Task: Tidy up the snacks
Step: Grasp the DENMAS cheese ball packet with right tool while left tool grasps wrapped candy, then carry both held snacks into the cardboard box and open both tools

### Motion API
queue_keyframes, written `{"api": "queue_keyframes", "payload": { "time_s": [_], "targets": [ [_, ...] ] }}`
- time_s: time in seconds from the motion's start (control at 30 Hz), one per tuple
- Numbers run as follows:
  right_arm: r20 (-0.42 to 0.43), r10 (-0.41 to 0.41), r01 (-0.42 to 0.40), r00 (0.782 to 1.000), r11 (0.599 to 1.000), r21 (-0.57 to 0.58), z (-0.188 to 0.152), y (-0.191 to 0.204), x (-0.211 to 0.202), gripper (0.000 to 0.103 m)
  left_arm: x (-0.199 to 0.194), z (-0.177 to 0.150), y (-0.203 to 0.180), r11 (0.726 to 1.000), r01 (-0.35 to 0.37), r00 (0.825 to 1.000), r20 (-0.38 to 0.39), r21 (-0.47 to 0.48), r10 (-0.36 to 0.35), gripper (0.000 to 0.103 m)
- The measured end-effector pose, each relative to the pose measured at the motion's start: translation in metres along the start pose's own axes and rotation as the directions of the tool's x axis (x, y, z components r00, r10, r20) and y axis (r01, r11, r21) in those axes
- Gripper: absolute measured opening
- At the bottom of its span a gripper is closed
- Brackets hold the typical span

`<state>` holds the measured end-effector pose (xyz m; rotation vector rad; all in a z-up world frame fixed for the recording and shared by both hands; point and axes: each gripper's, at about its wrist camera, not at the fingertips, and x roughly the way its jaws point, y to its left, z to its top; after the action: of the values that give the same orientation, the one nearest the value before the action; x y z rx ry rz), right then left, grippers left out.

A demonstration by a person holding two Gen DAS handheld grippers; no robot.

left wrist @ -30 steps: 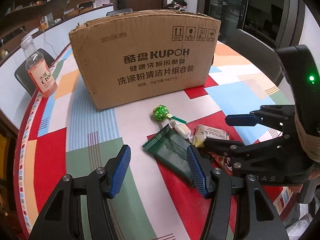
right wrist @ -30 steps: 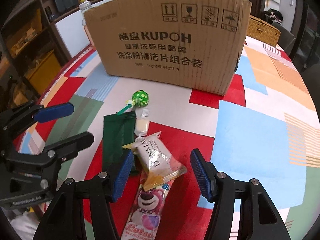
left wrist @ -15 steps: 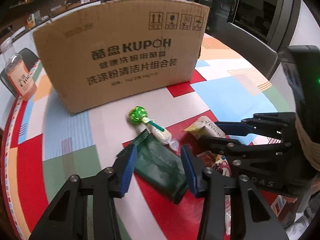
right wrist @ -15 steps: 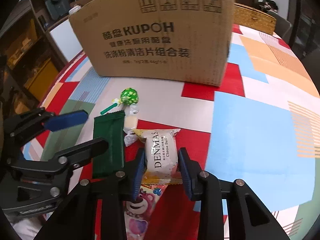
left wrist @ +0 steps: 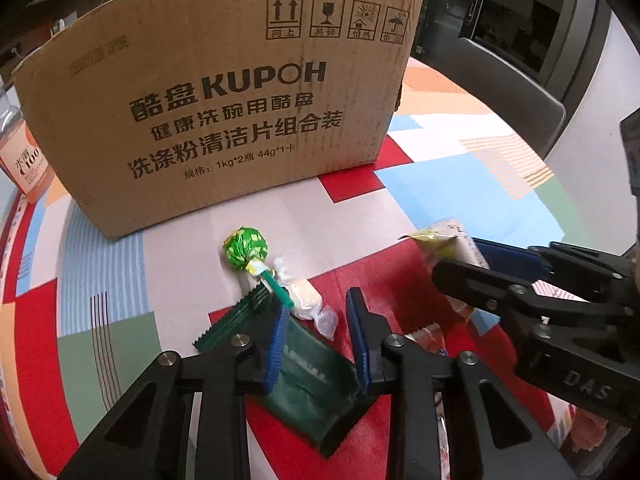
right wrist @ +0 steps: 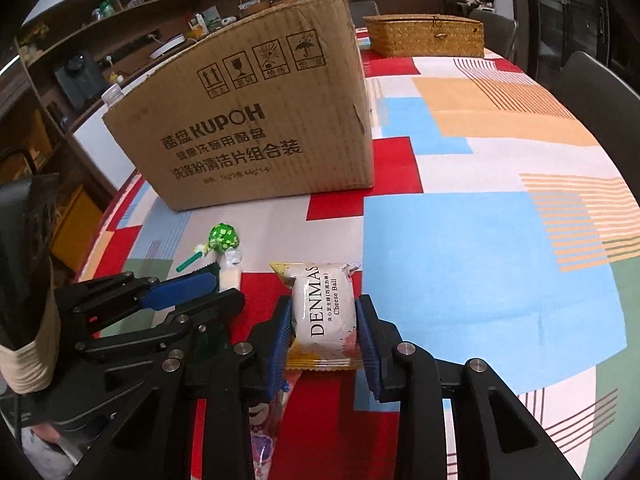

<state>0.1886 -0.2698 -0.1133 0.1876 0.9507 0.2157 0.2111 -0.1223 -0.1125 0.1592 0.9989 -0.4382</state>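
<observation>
Right tongs [right wrist: 322, 330] pinching DENMAS Cheese Ball packet [right wrist: 324, 306] by its sides, apparently lifted; left tongs [left wrist: 316, 342] closed on green wrapper [left wrist: 312, 376] on tabletop [left wrist: 280, 216], likely bound for cardboard box [left wrist: 224, 92]

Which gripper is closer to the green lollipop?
Left. The left gripper is closed on the dark green packet right beside the lollipop. The right gripper holds the Cheese Ball packet, farther off to the side.

One cardboard box [left wrist: 224, 112], one bottle [left wrist: 24, 168], one wicker basket [right wrist: 424, 36], perhaps five snacks [left wrist: 244, 248].
</observation>
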Motion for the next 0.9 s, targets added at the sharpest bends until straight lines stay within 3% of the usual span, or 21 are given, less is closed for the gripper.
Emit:
{"api": "queue_keyframes", "payload": {
  "time_s": [0.3, 0.5, 0.9],
  "targets": [
    [-0.004, -0.004, 0.005, 1.0, 1.0, 0.03, -0.003, -0.007, 0.002, 0.033, 0.019, 0.01, -0.007, 0.999, -0.038, 0.999, -0.013, 0.023, 0.038, 0.024],
    [-0.01, -0.006, 0.006, 1.0, 0.999, 0.041, -0.003, -0.009, 0.002, 0.033, 0.017, 0.013, -0.006, 1.0, -0.005, 1.0, -0.023, 0.014, 0.005, 0.019],
    [0.031, -0.004, 0.002, 1.0, 0.999, 0.05, 0.0, -0.006, -0.021, 0.033, -0.031, 0.011, -0.008, 0.998, 0.056, 0.996, 0.064, 0.012, -0.057, 0.019]
  ]
}}
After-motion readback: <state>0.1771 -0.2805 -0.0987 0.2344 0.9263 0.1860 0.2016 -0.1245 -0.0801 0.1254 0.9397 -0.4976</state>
